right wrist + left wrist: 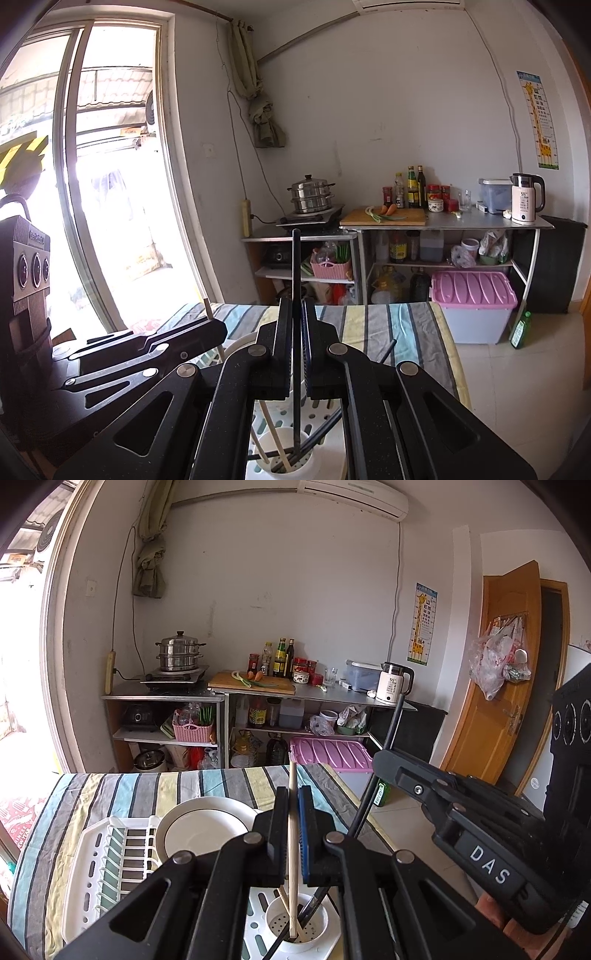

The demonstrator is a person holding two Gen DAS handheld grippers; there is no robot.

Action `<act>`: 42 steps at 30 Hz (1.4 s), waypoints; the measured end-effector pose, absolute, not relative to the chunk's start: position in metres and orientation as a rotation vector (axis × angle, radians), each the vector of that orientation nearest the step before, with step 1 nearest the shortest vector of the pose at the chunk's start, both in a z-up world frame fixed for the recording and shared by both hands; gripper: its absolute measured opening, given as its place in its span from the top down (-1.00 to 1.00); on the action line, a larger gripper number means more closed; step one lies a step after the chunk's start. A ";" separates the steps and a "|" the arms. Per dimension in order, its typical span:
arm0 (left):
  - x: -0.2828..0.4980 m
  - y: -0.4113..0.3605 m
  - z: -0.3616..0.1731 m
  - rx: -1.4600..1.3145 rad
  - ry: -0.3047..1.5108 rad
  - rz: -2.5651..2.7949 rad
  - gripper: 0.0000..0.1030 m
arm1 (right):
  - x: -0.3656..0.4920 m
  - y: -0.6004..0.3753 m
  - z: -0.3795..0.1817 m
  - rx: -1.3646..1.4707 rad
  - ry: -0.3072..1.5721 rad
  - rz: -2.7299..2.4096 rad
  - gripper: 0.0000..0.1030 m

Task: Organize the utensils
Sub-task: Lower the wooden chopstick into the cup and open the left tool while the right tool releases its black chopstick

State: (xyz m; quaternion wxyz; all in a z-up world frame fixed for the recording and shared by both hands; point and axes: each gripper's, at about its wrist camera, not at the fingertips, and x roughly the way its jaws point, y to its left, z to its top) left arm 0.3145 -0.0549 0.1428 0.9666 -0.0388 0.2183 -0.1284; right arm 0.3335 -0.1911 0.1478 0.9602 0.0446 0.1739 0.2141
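Left gripper [293,823] clamped on a wooden chopstick [292,834], right gripper [296,343] clamped on a black chopstick [296,332] — both sticks upright, lower ends inside the white utensil cup [295,928] at the near corner of the white dish rack [110,853] — more chopsticks lean in it.

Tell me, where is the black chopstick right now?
In the right wrist view, the black chopstick stands upright, pinched in the right gripper, tip in the white utensil cup.

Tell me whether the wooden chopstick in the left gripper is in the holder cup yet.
In. The wooden chopstick, clamped upright by the left gripper, has its lower end down inside the white holder cup.
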 end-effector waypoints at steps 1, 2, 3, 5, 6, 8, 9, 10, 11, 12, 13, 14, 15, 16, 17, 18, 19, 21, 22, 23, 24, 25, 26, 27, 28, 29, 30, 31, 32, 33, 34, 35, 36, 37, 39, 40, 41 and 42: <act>0.315 -0.056 0.142 -0.076 0.441 -0.259 0.90 | 0.335 -0.191 0.147 0.092 0.352 0.435 0.92; 0.316 -0.056 0.140 -0.072 0.440 -0.256 0.90 | 0.336 -0.190 0.146 0.092 0.351 0.435 0.92; 0.316 -0.057 0.139 -0.071 0.440 -0.256 0.90 | 0.337 -0.190 0.146 0.091 0.352 0.437 0.92; 0.318 -0.058 0.136 -0.071 0.446 -0.255 0.90 | 0.340 -0.189 0.145 0.089 0.351 0.434 0.92; 0.319 -0.059 0.134 -0.070 0.449 -0.254 0.90 | 0.341 -0.189 0.144 0.091 0.353 0.437 0.92; 0.321 -0.059 0.129 -0.066 0.455 -0.253 0.90 | 0.343 -0.188 0.143 0.095 0.354 0.435 0.92; 0.322 -0.060 0.128 -0.063 0.457 -0.251 0.90 | 0.344 -0.188 0.142 0.095 0.355 0.435 0.92; 0.322 -0.060 0.125 -0.062 0.460 -0.253 0.90 | 0.345 -0.188 0.141 0.097 0.357 0.437 0.92; 0.323 -0.060 0.123 -0.062 0.464 -0.255 0.90 | 0.346 -0.188 0.140 0.097 0.359 0.440 0.92; 0.323 -0.060 0.121 -0.061 0.466 -0.254 0.90 | 0.347 -0.187 0.139 0.095 0.360 0.441 0.92; 0.323 -0.060 0.119 -0.061 0.470 -0.255 0.90 | 0.348 -0.187 0.138 0.093 0.363 0.441 0.92; 0.324 -0.060 0.117 -0.061 0.472 -0.258 0.90 | 0.348 -0.186 0.136 0.094 0.366 0.442 0.92; 0.324 -0.060 0.115 -0.062 0.475 -0.257 0.89 | 0.349 -0.185 0.134 0.094 0.371 0.443 0.92; 0.325 -0.060 0.113 -0.062 0.480 -0.254 0.89 | 0.349 -0.184 0.132 0.093 0.376 0.443 0.92; 0.325 -0.060 0.111 -0.064 0.486 -0.254 0.89 | 0.350 -0.183 0.130 0.090 0.380 0.442 0.92; 0.325 -0.060 0.108 -0.064 0.492 -0.252 0.89 | 0.351 -0.182 0.128 0.089 0.386 0.442 0.92; 0.325 -0.060 0.106 -0.062 0.496 -0.248 0.89 | 0.352 -0.183 0.125 0.089 0.392 0.441 0.92; 0.326 -0.058 0.102 -0.064 0.507 -0.242 0.89 | 0.354 -0.182 0.122 0.092 0.404 0.436 0.92; 0.326 -0.057 0.100 -0.066 0.513 -0.239 0.89 | 0.355 -0.182 0.119 0.093 0.410 0.435 0.92; 0.326 -0.057 0.099 -0.067 0.515 -0.240 0.89 | 0.355 -0.182 0.117 0.091 0.416 0.433 0.92; 0.325 -0.056 0.098 -0.065 0.517 -0.237 0.89 | 0.356 -0.181 0.115 0.087 0.422 0.431 0.92; 0.325 -0.055 0.097 -0.065 0.519 -0.233 0.89 | 0.356 -0.180 0.112 0.084 0.428 0.430 0.92; 0.324 -0.055 0.096 -0.066 0.521 -0.234 0.89 | 0.356 -0.180 0.110 0.082 0.434 0.430 0.92; 0.324 -0.055 0.096 -0.066 0.521 -0.235 0.89 | 0.356 -0.179 0.107 0.080 0.439 0.429 0.92; 0.323 -0.055 0.095 -0.064 0.521 -0.238 0.89 | 0.356 -0.179 0.105 0.079 0.444 0.428 0.92; 0.322 -0.055 0.095 -0.063 0.519 -0.240 0.89 | 0.356 -0.178 0.103 0.078 0.449 0.428 0.92; 0.321 -0.055 0.095 -0.061 0.517 -0.240 0.88 | 0.356 -0.178 0.101 0.076 0.454 0.427 0.92; 0.321 -0.055 0.095 -0.060 0.515 -0.239 0.88 | 0.356 -0.178 0.100 0.075 0.450 0.425 0.92; 0.319 -0.054 0.094 -0.062 0.514 -0.241 0.88 | 0.355 -0.179 0.100 0.077 0.449 0.424 0.92; 0.319 -0.054 0.094 -0.064 0.513 -0.244 0.88 | 0.355 -0.180 0.100 0.081 0.450 0.427 0.92; 0.319 -0.054 0.094 -0.062 0.514 -0.244 0.88 | 0.353 -0.180 0.101 0.077 0.449 0.428 0.92; 0.318 -0.054 0.094 -0.058 0.515 -0.242 0.88 | 0.353 -0.180 0.101 0.069 0.448 0.426 0.92; 0.318 -0.054 0.094 -0.056 0.515 -0.242 0.85 | 0.352 -0.179 0.101 0.063 0.446 0.426 0.92; 0.317 -0.053 0.093 -0.057 0.516 -0.242 0.78 | 0.352 -0.179 0.101 0.060 0.447 0.427 0.92; 0.315 -0.053 0.093 -0.057 0.512 -0.239 0.61 | 0.352 -0.181 0.102 0.057 0.451 0.423 0.91; 0.313 -0.052 0.094 -0.059 0.506 -0.240 0.53 | 0.353 -0.182 0.102 0.057 0.454 0.422 0.91; 0.311 -0.051 0.095 -0.063 0.499 -0.241 0.50 | 0.354 -0.183 0.103 0.057 0.456 0.423 0.91; 0.309 -0.050 0.096 -0.066 0.492 -0.241 0.47 | 0.354 -0.184 0.102 0.058 0.458 0.419 0.91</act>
